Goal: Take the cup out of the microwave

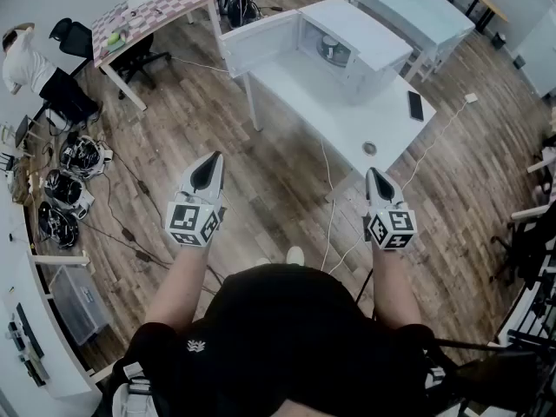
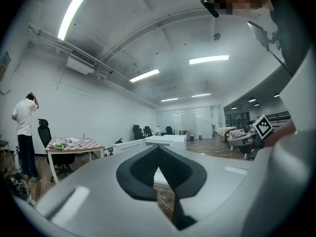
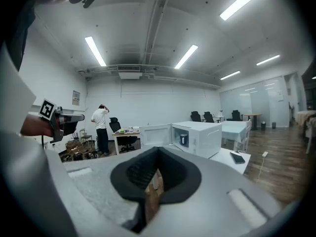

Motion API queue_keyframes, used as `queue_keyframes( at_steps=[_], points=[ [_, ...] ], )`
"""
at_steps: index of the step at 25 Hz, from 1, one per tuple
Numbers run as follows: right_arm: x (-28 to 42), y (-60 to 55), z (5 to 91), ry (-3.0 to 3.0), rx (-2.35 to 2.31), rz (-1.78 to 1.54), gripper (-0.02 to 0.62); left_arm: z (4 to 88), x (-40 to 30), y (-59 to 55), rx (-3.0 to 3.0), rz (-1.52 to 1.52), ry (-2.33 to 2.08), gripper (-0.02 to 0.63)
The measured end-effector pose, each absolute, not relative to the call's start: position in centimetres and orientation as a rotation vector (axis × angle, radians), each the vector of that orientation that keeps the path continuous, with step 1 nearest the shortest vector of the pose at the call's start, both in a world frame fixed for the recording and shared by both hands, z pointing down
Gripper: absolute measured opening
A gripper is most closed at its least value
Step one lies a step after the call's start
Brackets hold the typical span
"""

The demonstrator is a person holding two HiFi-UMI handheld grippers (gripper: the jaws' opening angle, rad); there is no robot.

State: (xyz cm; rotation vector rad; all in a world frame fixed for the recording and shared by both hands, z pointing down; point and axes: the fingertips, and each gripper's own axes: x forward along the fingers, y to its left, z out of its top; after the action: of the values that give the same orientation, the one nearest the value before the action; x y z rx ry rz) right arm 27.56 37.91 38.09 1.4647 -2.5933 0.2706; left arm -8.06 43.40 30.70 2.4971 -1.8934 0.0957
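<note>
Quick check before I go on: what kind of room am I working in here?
Probably an open office or lab workspace: white tables with a microwave on one, black office chairs, and piles of cables and gear on the wood floor.

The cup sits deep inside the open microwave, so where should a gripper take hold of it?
Probably across the side wall of the upright cup, coming level through the open front of the microwave. Its roof blocks a reach from above, and the door is swung aside.
</note>
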Motion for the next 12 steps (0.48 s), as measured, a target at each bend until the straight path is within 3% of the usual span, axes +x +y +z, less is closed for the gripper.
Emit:
queue_keyframes(
  at_steps=[12],
  points=[
    [27.8, 33.4, 39.0, -2.671, 1.406, 0.252, 0.0, 30.0, -6.5, 39.2, 2.499, 0.097, -1.961, 0.005]
  ],
)
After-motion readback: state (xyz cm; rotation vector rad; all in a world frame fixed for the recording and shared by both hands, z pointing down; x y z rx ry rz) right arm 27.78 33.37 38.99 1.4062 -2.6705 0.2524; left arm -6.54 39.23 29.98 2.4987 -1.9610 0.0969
